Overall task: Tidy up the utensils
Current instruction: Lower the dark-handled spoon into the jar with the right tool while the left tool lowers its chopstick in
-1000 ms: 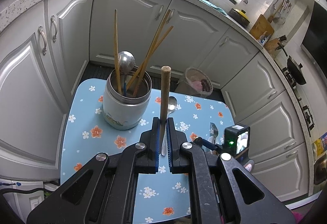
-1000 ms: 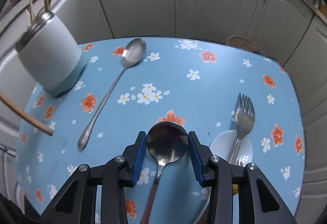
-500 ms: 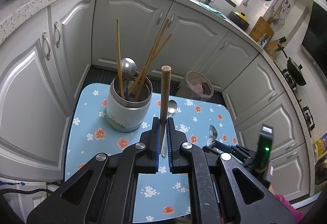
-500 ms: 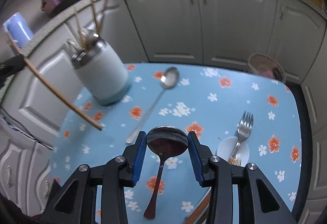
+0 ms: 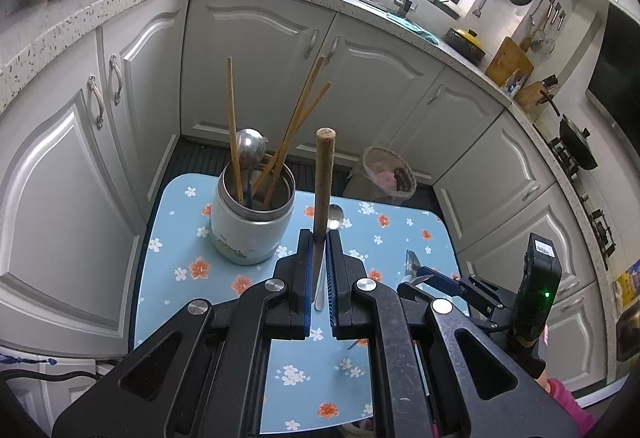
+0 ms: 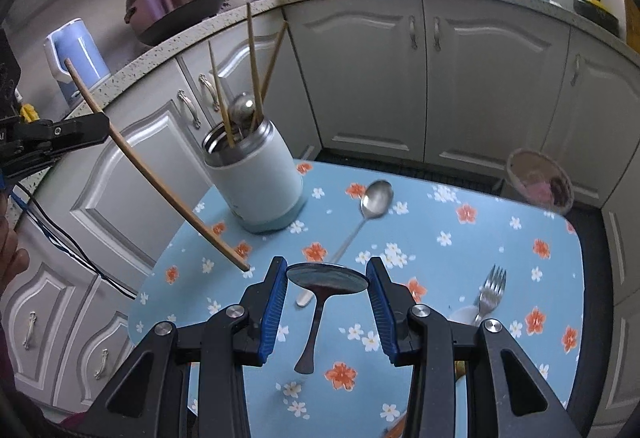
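My left gripper [image 5: 319,238] is shut on a wooden chopstick [image 5: 323,178] and holds it high above the blue floral table [image 5: 180,254]. It shows in the right wrist view as a slanted chopstick [image 6: 160,178]. My right gripper [image 6: 327,278] is shut on a metal spoon [image 6: 326,280] by its bowl, handle hanging down, lifted above the table. A white utensil jar [image 5: 252,214], also in the right view [image 6: 256,182], stands at the table's far left with three chopsticks and a spoon in it.
A second spoon [image 6: 370,210] lies on the table right of the jar. A fork [image 6: 490,290] rests on a small white dish [image 6: 462,316] at the right. A waste basket [image 6: 538,182] stands on the floor behind the table. White cabinets surround the table.
Both grippers have risen well above the table. The right gripper lifted the spoon off the surface and tilted up. The chopstick stays in the left gripper.
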{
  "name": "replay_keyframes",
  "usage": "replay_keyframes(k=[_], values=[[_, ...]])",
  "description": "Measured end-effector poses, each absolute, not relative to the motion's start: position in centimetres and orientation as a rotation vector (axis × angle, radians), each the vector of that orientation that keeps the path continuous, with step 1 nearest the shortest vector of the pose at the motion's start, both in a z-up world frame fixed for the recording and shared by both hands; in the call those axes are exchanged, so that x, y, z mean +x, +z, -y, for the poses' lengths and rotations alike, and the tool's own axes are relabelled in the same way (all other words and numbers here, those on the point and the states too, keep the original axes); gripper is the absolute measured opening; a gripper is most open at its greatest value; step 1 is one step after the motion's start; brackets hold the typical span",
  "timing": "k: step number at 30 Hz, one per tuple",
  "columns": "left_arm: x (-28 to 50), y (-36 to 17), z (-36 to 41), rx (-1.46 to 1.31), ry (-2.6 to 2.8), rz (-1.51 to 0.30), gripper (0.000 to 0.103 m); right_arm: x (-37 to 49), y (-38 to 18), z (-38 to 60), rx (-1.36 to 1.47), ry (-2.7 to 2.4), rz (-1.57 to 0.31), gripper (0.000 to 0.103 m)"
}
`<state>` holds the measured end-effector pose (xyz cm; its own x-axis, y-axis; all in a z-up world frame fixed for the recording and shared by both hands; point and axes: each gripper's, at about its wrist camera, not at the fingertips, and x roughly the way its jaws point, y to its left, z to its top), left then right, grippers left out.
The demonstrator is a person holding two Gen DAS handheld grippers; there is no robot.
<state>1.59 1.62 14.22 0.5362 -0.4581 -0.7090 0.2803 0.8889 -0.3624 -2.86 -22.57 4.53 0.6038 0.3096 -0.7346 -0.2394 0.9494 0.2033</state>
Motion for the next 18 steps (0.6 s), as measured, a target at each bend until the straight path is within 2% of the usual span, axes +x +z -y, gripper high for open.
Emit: replay_keyframes(k=[6, 18], values=[[2.3, 16.4, -2.2, -0.218, -0.428, -0.874, 0.005, -1.6, 8.1, 21.5, 0.048, 0.341, -0.815, 0.039], [6.6, 20.9, -4.0, -0.198, -0.354, -0.817, 0.005, 3.5, 19.1, 17.9, -0.030, 0.397, -0.662, 0.039]])
